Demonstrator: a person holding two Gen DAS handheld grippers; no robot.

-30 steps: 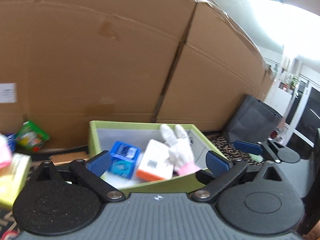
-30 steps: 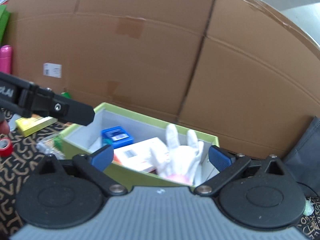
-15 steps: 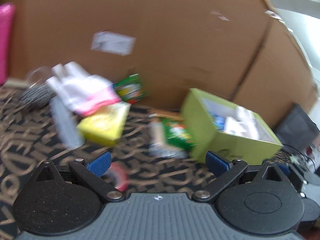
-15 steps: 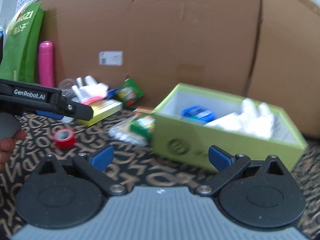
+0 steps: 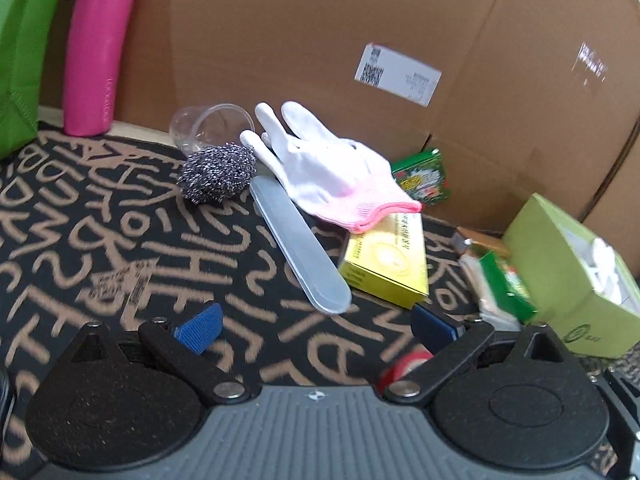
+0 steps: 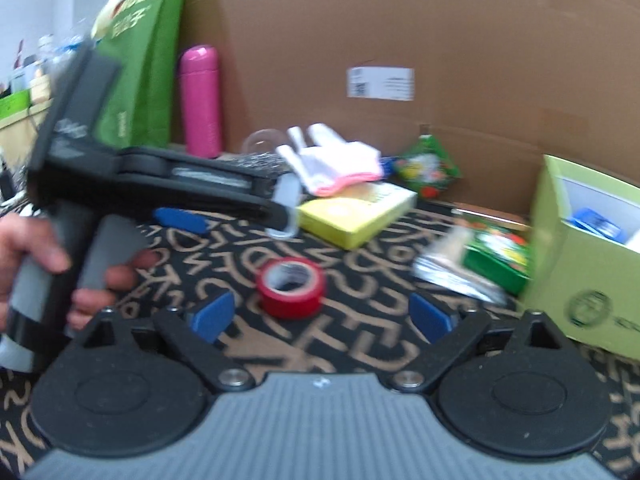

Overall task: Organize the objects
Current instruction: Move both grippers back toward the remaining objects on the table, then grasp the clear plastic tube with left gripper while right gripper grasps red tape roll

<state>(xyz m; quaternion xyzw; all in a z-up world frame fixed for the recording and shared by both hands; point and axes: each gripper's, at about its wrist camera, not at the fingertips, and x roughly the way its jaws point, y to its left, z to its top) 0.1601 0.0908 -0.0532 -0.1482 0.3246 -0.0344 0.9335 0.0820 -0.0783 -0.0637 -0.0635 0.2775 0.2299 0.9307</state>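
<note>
My left gripper (image 5: pixel 316 328) is open and empty, low over the patterned mat. Ahead of it lie a clear flat plastic case (image 5: pixel 298 246), a white glove with a pink cuff (image 5: pixel 332 174), a steel scourer (image 5: pixel 216 174) and a yellow box (image 5: pixel 390 262). My right gripper (image 6: pixel 320 316) is open and empty, with a red tape roll (image 6: pixel 290 286) just ahead between its fingers. The green box (image 6: pixel 580 272) holding several items stands at the right; it also shows in the left wrist view (image 5: pixel 560 272). The left gripper's body (image 6: pixel 160 184) shows in the right wrist view.
A tall cardboard wall (image 5: pixel 320 40) backs the mat. A pink bottle (image 5: pixel 98 48), a green bag (image 6: pixel 136 64) and a clear cup (image 5: pixel 208 124) stand at the back left. Green snack packets (image 6: pixel 496 256) lie beside the green box.
Both grippers have swung left, away from the green box, and now face the loose items on the mat. Both stay open and empty.
</note>
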